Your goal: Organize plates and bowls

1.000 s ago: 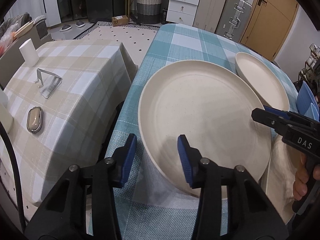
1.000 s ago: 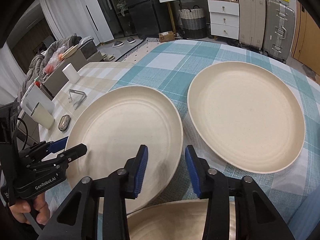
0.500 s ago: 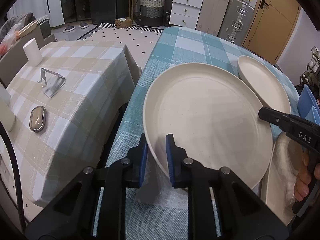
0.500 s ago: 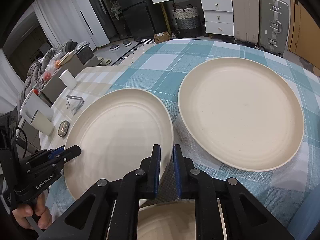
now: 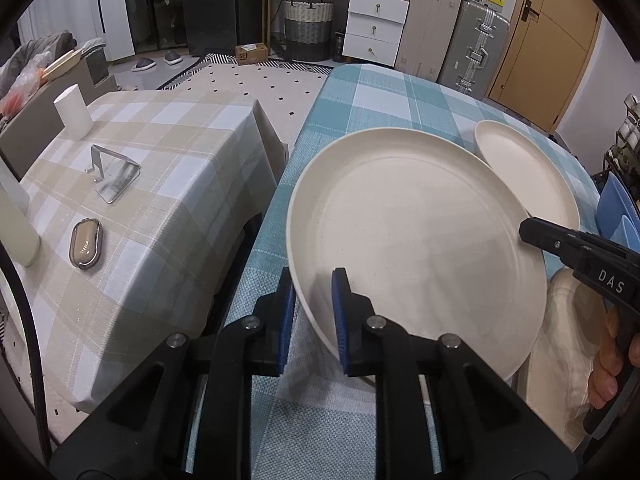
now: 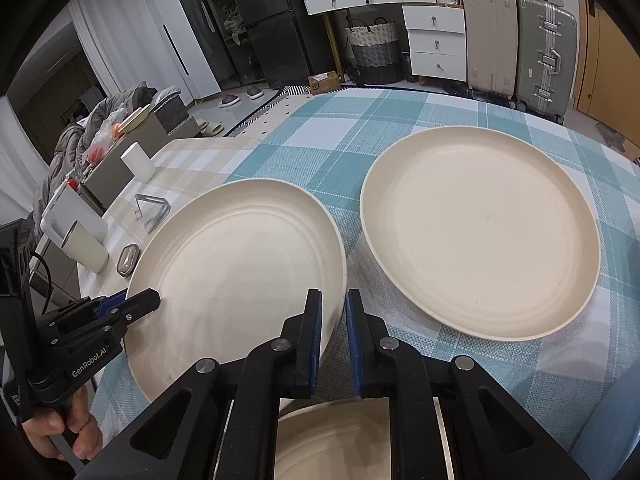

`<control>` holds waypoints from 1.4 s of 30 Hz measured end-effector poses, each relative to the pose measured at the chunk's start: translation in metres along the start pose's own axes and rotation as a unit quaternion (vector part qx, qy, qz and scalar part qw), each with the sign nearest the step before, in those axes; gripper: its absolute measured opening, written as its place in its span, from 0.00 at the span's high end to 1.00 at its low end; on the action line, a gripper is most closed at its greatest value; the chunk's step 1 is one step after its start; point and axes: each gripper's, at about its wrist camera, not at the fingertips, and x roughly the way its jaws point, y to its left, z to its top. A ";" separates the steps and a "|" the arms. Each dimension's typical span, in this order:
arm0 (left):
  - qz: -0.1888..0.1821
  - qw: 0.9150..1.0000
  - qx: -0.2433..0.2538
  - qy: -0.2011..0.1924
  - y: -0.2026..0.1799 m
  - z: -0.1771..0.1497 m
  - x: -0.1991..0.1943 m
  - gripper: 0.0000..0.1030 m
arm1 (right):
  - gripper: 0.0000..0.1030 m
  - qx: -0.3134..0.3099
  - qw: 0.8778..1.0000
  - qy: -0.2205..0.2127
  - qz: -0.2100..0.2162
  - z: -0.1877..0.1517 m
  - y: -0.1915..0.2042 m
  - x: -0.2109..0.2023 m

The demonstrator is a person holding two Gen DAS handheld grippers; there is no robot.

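Cream round plate (image 5: pixel 416 236): your left gripper (image 5: pixel 313 300) at its seven o'clock rim and right gripper (image 6: pixel 332 324) have both just clamped it, ready for lifting.

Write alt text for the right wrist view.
The right gripper is shut on the near rim of a cream plate, and the left gripper holds the same plate's opposite edge. A second cream plate lies to the right on the teal checked tablecloth.
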 end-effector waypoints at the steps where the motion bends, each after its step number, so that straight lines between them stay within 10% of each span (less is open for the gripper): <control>1: 0.001 1.000 0.000 -0.002 0.000 0.001 -0.003 0.85 | 0.88 -0.001 1.000 -0.003 0.001 0.000 0.001 -0.002; 42: -0.021 0.996 0.044 -0.077 -0.063 -0.016 -0.125 0.85 | 0.88 0.009 0.996 -0.088 -0.001 -0.031 -0.003 -0.130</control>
